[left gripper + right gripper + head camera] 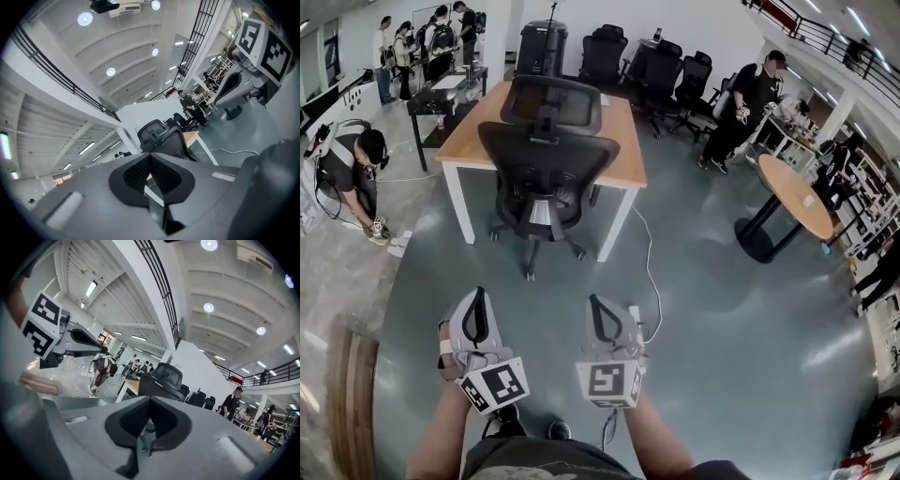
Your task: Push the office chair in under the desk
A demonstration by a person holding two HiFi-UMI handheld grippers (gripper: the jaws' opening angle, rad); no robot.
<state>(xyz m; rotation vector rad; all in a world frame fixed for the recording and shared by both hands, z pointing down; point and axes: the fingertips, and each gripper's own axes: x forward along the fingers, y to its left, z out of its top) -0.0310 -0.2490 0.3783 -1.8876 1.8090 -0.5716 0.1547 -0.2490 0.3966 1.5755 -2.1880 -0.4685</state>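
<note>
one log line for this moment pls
stage: before contact | left gripper: shut, empty | right gripper: shut, empty | office chair: at near edge of desk, backrest facing grippers, untouched

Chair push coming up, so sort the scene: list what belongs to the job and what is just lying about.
Job: office chair, desk, left gripper, right gripper.
Lying about: round table, spare chairs, floor cable.
</note>
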